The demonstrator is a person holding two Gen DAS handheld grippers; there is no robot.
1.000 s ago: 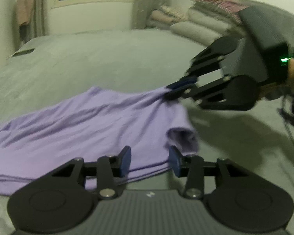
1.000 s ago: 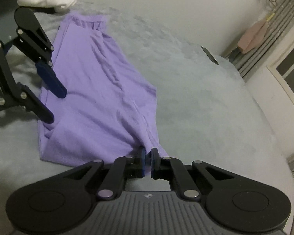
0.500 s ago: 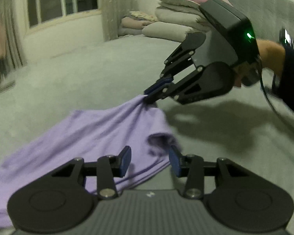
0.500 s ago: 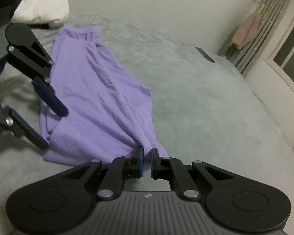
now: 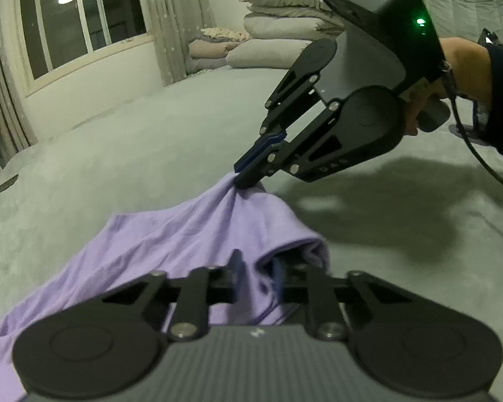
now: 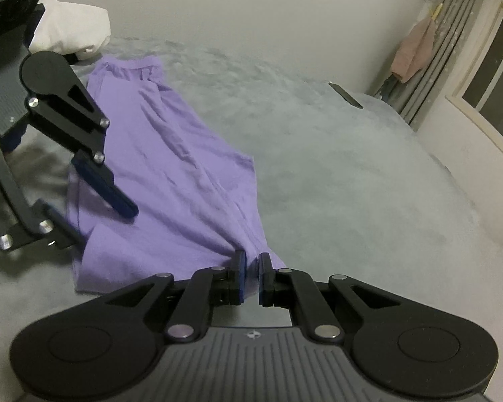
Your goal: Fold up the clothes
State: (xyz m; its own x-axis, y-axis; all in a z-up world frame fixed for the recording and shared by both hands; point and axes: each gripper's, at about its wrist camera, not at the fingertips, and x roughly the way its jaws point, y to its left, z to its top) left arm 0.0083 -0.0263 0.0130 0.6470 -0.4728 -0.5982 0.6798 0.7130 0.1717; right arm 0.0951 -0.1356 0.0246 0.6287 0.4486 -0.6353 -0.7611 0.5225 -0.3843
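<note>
Since the earlier frame the left gripper has pushed forward onto the purple garment's near edge, its fingers now narrowed around a fold of cloth, though whether they pinch it tight I cannot tell. The right gripper stays clamped on the neighbouring corner, lifting it into a peak. The garment lies on the grey bedcover, its long axis running away from both grippers toward the white bundle.
</note>
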